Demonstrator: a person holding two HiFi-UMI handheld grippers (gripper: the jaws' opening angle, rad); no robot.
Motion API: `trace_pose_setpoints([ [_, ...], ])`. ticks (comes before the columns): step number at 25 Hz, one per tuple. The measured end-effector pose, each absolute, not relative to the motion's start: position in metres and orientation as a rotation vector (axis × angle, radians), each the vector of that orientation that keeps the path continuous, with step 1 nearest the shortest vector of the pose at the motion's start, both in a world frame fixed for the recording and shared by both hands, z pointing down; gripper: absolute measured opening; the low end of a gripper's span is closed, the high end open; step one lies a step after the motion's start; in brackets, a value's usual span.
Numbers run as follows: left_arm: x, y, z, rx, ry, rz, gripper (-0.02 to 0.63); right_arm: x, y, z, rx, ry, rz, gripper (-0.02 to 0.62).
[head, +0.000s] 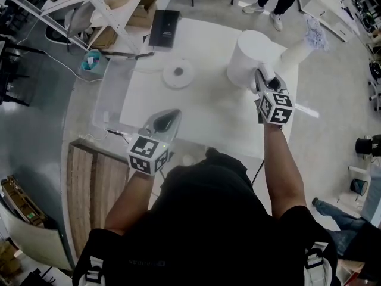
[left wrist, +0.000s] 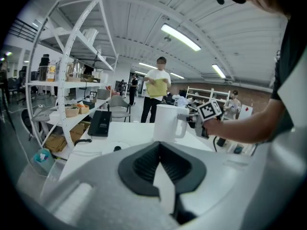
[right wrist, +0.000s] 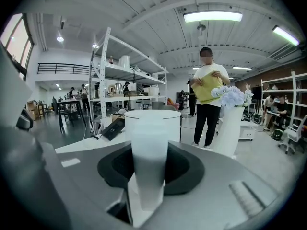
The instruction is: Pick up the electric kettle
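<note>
Grip looks set: the right gripper [head: 262, 77] has its jaws clamped on the handle [right wrist: 149, 166] of the white electric kettle [head: 250, 55], which stands near the table's [head: 208, 115] far right corner. Best to lift straight up and keep it level. The left gripper [head: 169, 117] hovers open and empty. The kettle looks lidded, so its contents cannot be seen.

Two grippers are in view: the left gripper [head: 165, 119] and the right gripper [head: 262, 76]. There is one electric kettle [head: 251, 55], its handle between the right gripper's fingers. One round kettle base [head: 178, 73] lies ahead of the left gripper's fingers, and one black flat device [head: 164, 27] lies farther beyond them. One white vase [head: 299, 52] holds one bunch of flowers [head: 315, 33], past the kettle from the right fingers. There is one table [head: 205, 115], one shelf rack [head: 98, 8] and one standing person [right wrist: 211, 95].
</note>
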State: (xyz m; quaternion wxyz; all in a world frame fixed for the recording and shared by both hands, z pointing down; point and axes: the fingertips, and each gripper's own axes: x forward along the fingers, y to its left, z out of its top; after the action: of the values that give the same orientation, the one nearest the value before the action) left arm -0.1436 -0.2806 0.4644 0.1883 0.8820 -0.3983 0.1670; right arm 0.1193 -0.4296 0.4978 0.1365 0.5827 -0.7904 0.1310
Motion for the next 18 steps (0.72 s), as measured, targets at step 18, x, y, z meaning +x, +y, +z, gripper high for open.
trace_pose_setpoints([
  [18,-0.151,-0.259,0.460,2.496,-1.131,0.457,0.001,0.115,-0.404,0.520,1.651,-2.243,0.463,0.133],
])
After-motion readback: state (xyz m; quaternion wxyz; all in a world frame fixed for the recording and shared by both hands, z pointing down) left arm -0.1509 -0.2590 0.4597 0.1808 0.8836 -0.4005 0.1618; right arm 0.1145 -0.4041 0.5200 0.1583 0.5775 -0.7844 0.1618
